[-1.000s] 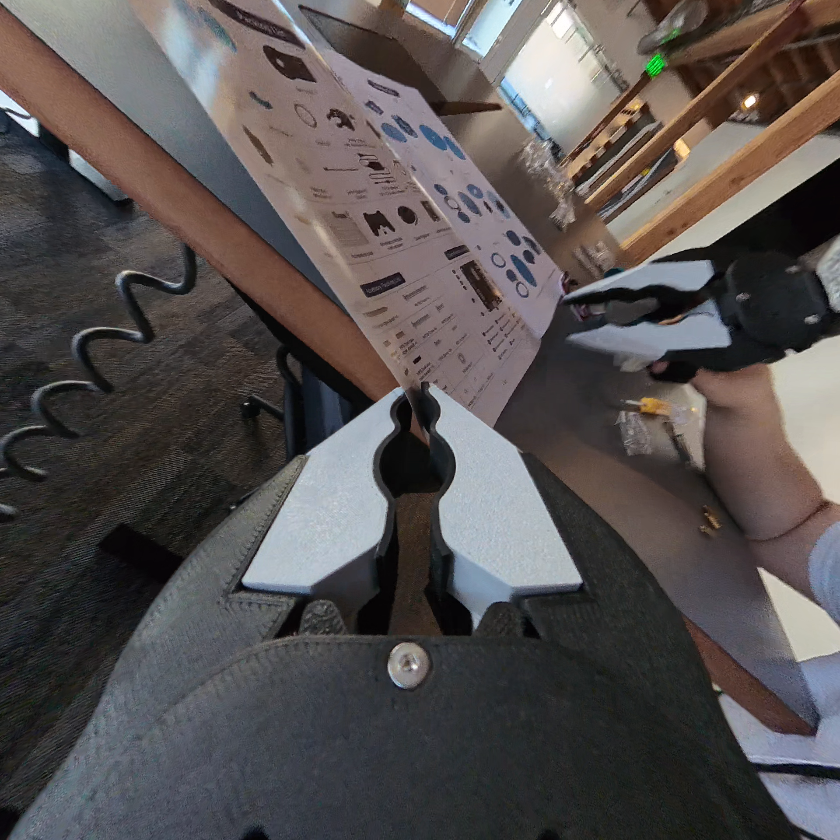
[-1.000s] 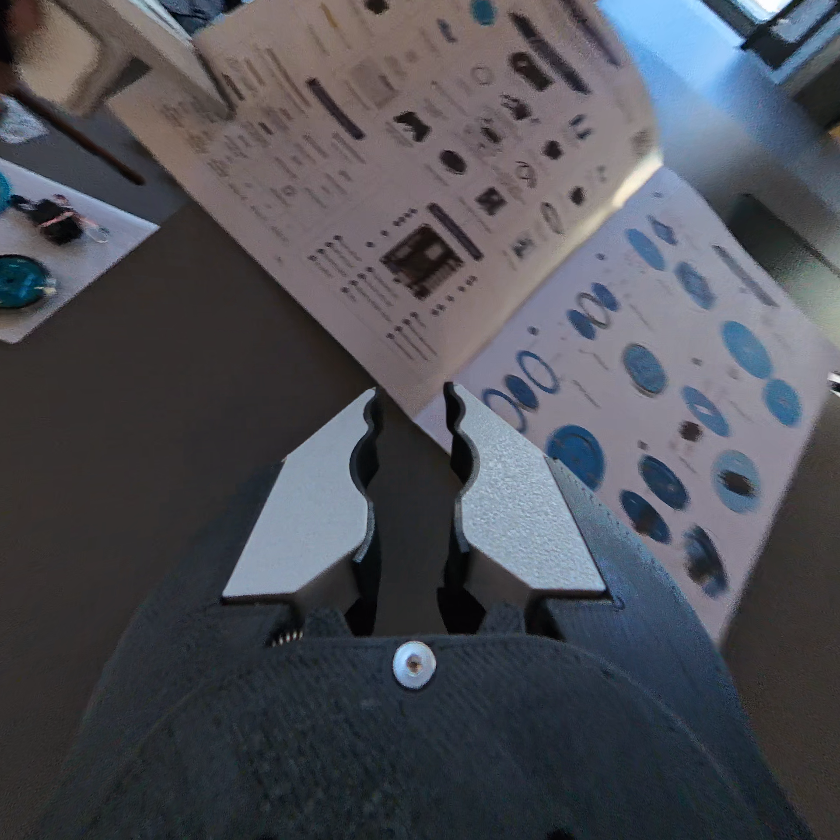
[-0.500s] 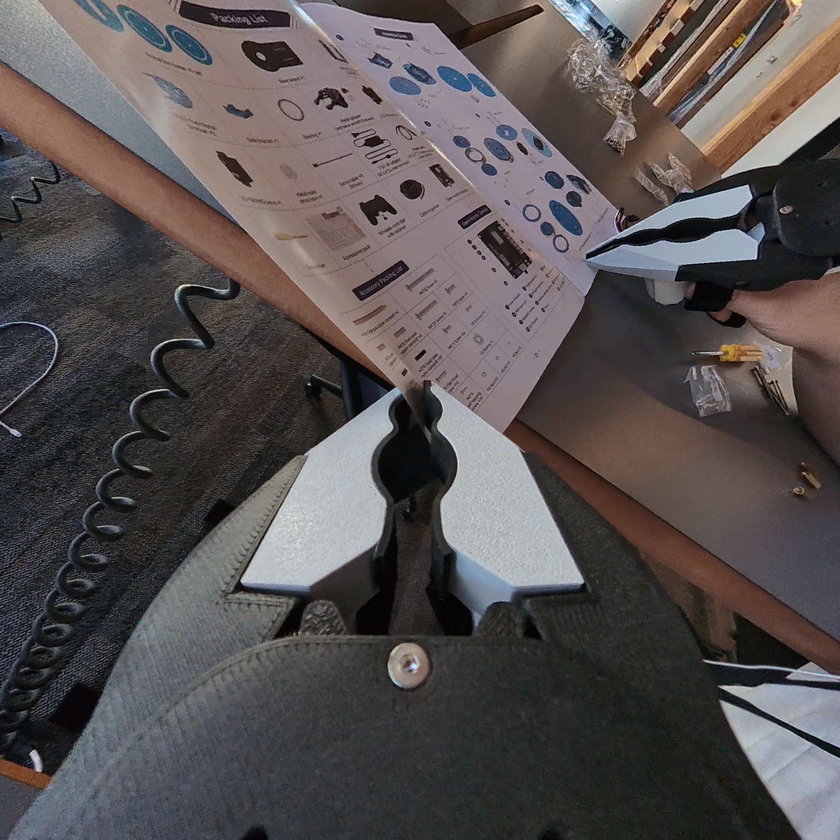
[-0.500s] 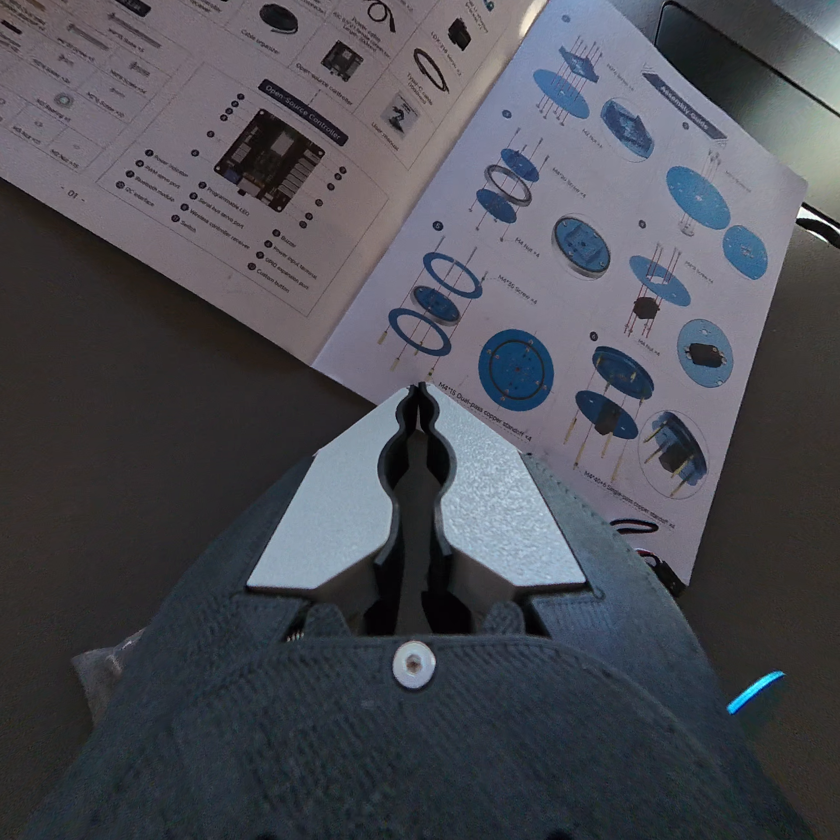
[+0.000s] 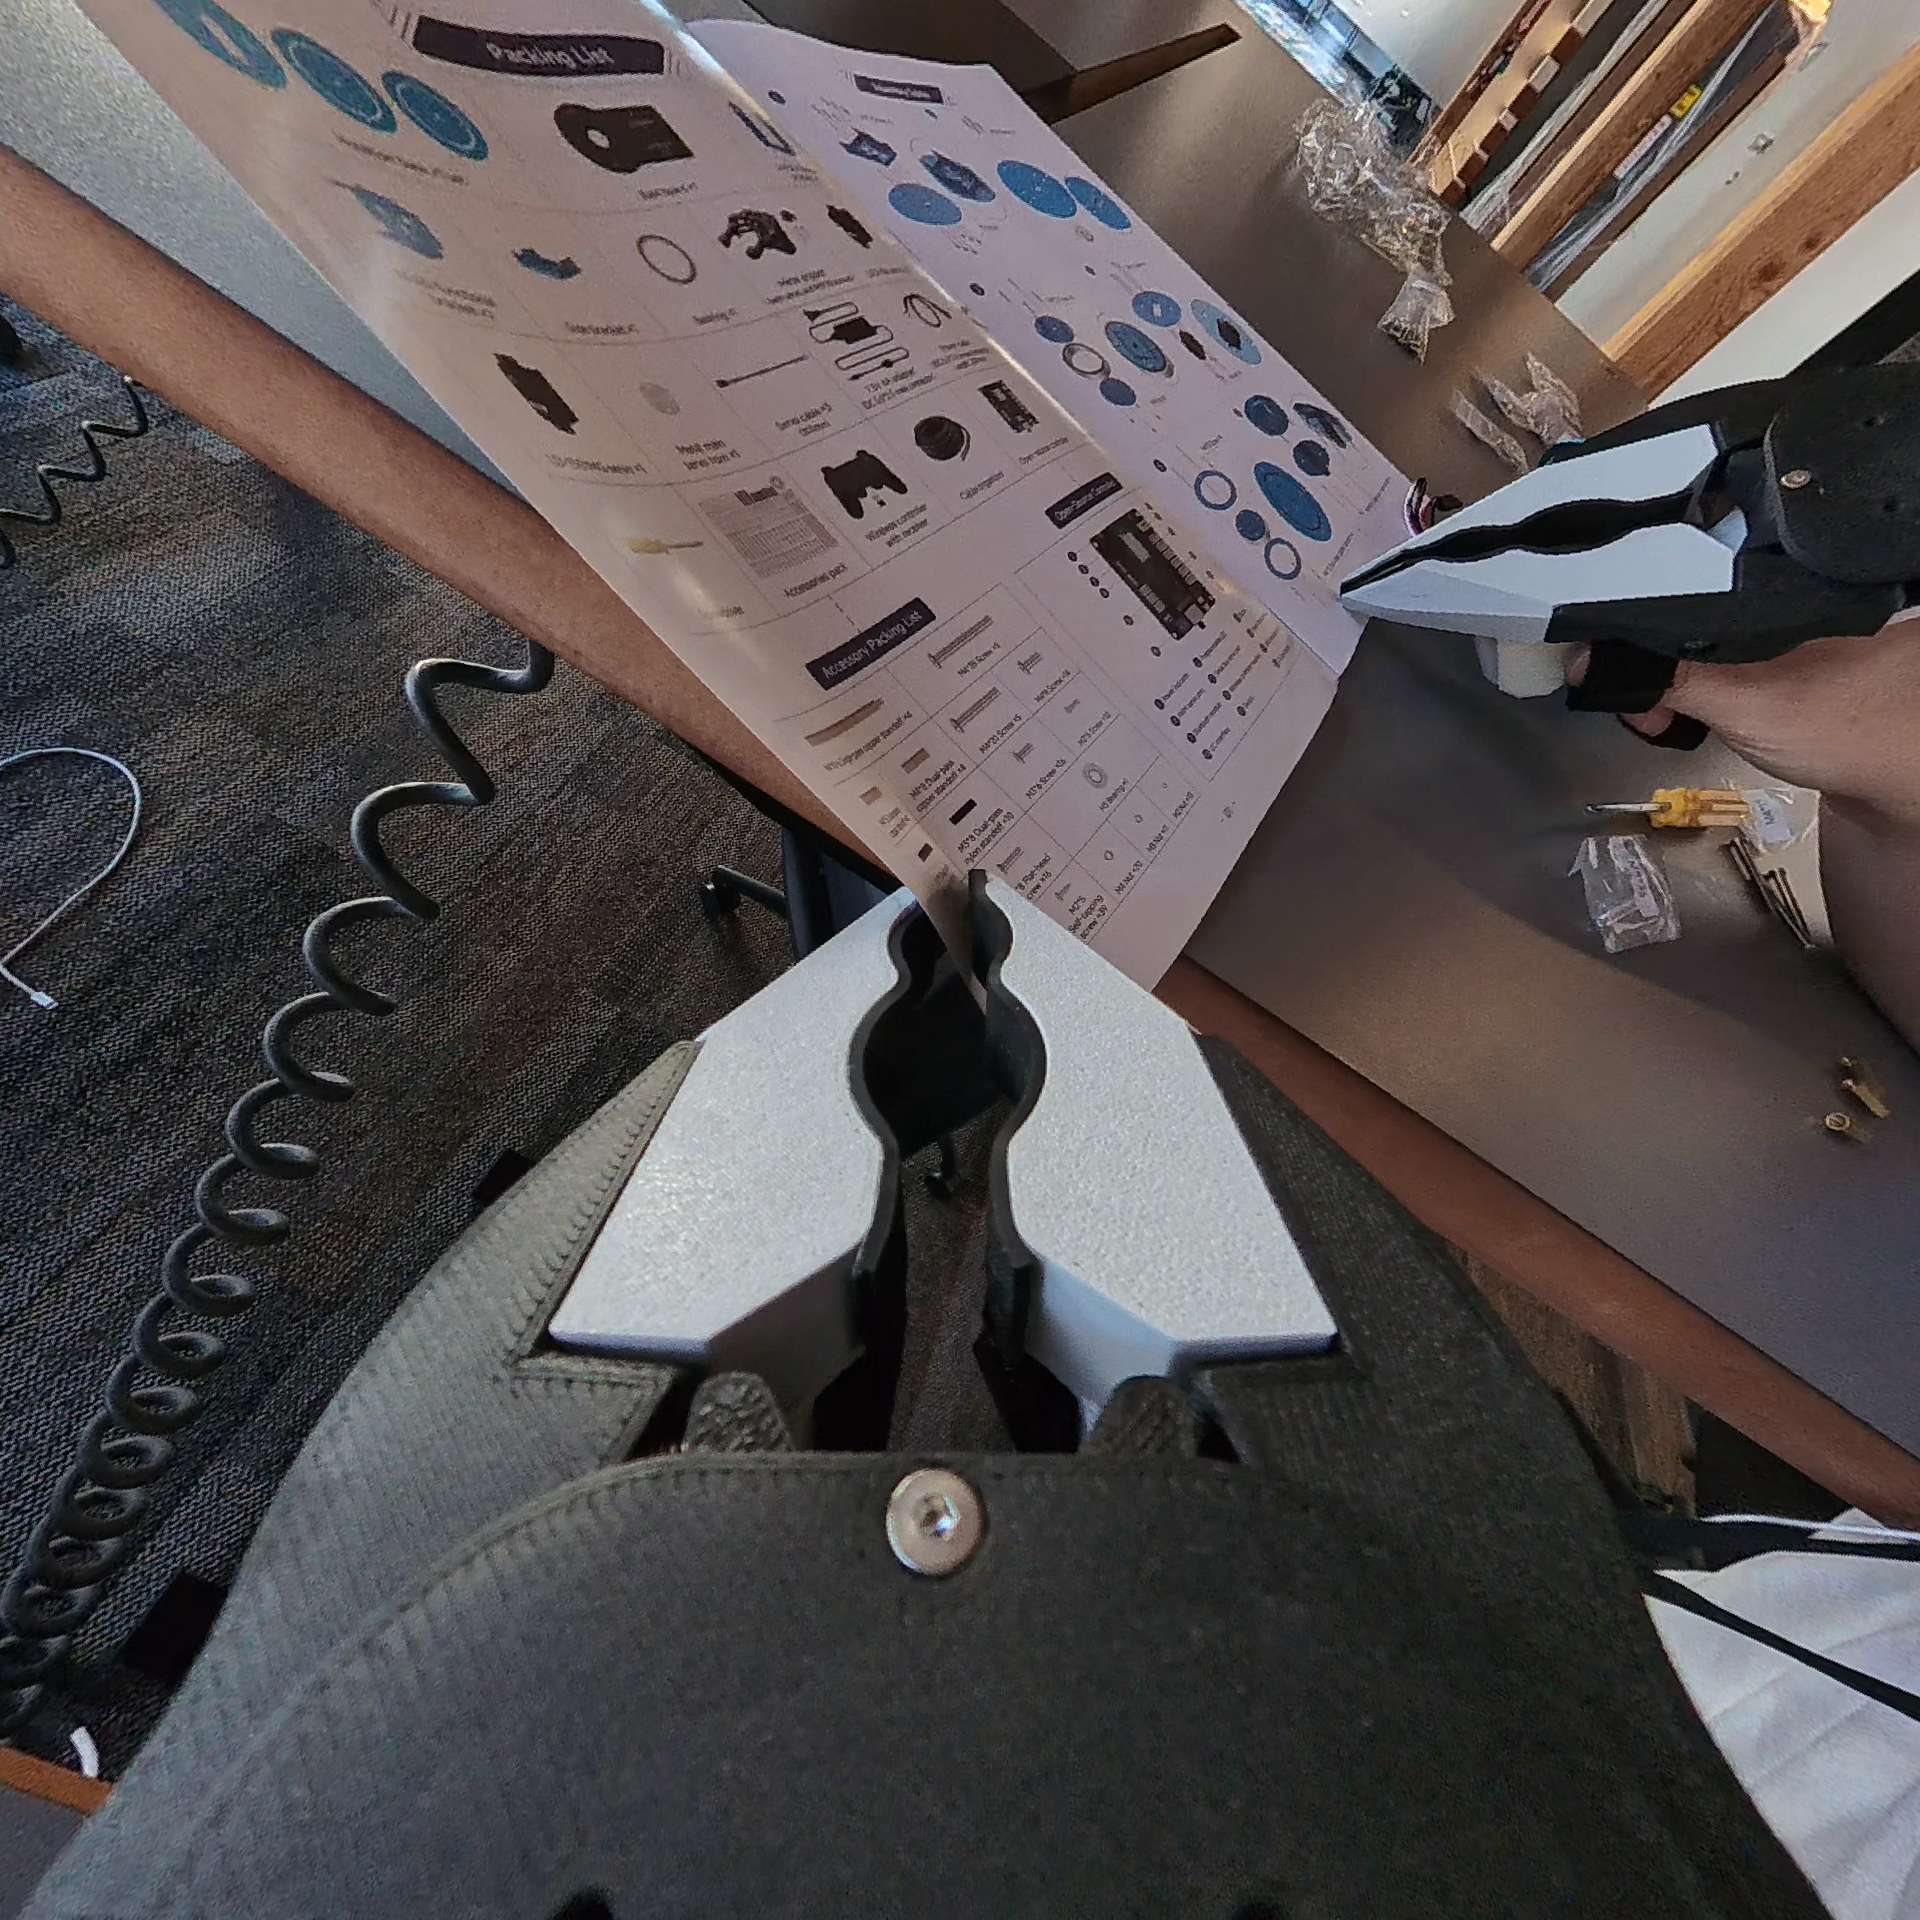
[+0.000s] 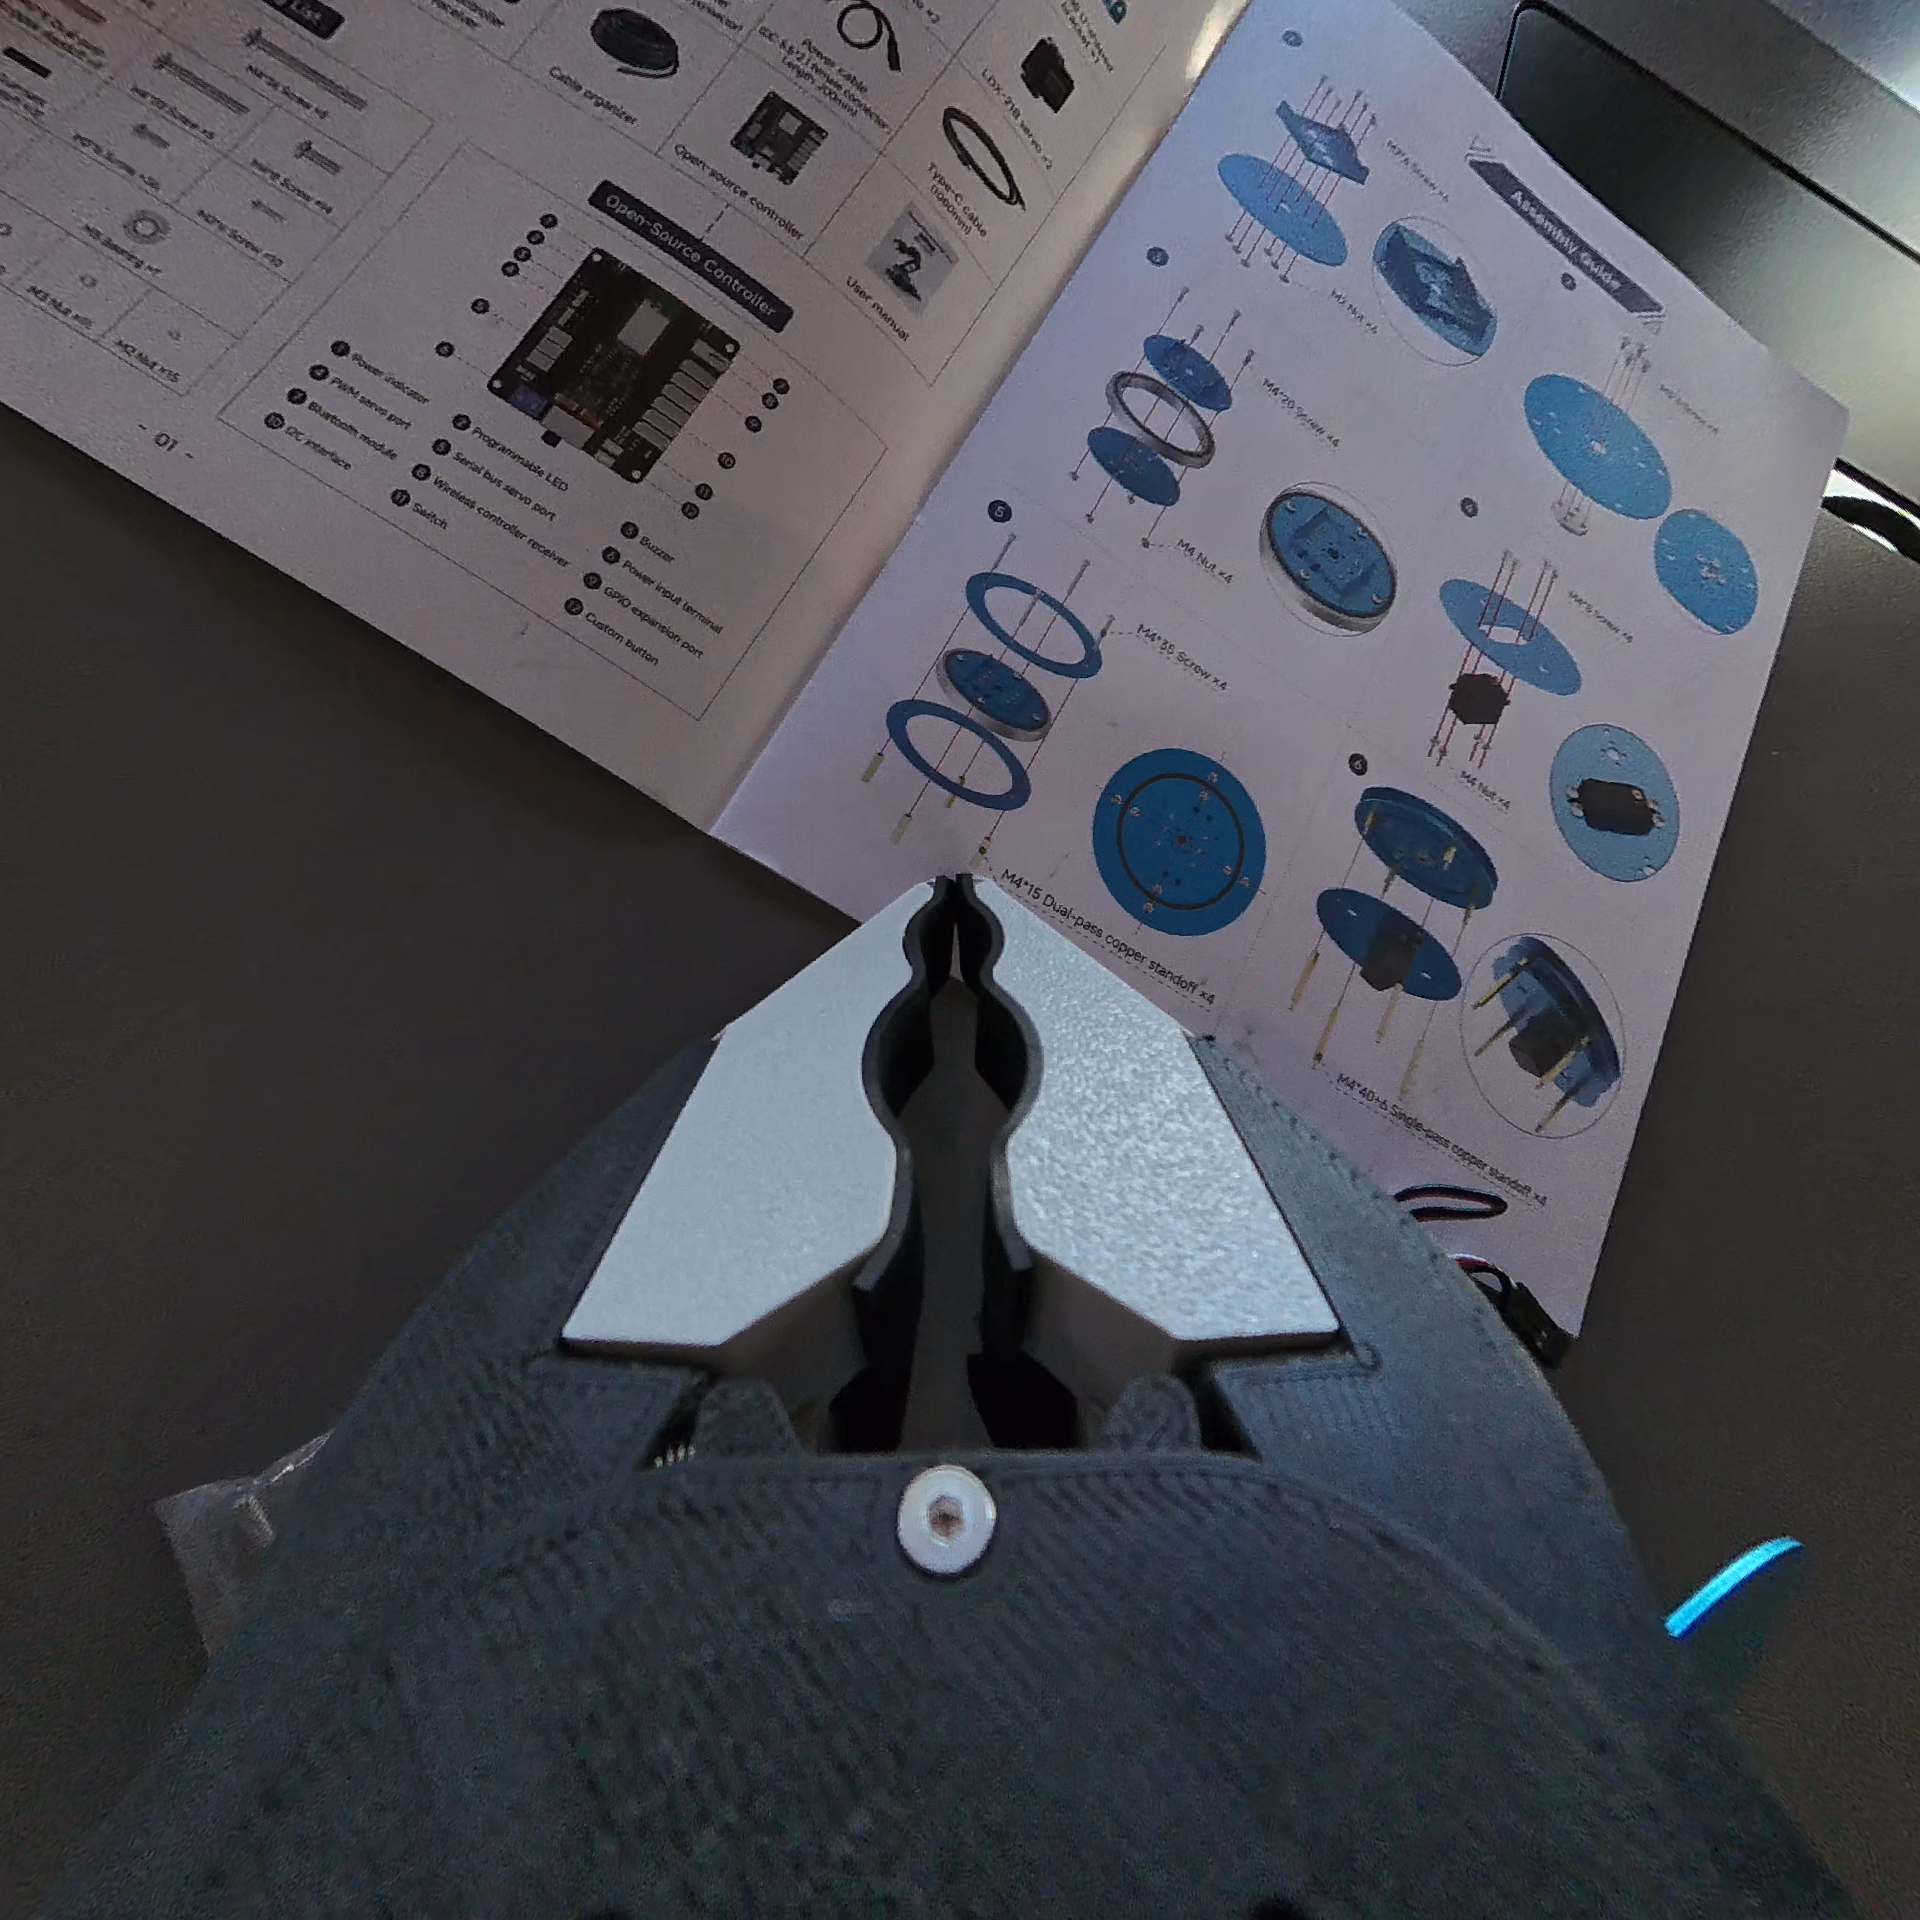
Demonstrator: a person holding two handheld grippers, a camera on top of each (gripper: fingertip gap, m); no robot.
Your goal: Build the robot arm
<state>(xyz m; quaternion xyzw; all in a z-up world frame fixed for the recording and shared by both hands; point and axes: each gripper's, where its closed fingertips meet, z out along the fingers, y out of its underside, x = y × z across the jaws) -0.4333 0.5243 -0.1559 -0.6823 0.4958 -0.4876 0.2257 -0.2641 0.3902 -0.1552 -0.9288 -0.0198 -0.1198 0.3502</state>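
An open instruction booklet (image 5: 935,468) with printed parts and blue assembly drawings lies partly on a dark grey table (image 5: 1455,1039). My left gripper (image 5: 961,904) is shut on the lower edge of its left page and holds that page tilted up past the table's wooden edge. My right gripper (image 6: 954,894) is shut on the lower edge of the right page (image 6: 1351,623), just right of the fold. It also shows in the left wrist view (image 5: 1361,594), held by a hand, one finger above the other.
A yellow-handled screwdriver (image 5: 1683,805), a small plastic bag (image 5: 1626,894), loose brass standoffs (image 5: 1855,1101) and crumpled clear bags (image 5: 1361,177) lie on the table. A coiled black cable (image 5: 260,1091) hangs over carpet. Red and black wires (image 6: 1455,1210) lie under the right page. My hands' fingertips stand some 20 cm from each other.
My right gripper was open above the fold a second ago; it came down and shut at the right page's edge. My left gripper kept its hold on the left page.
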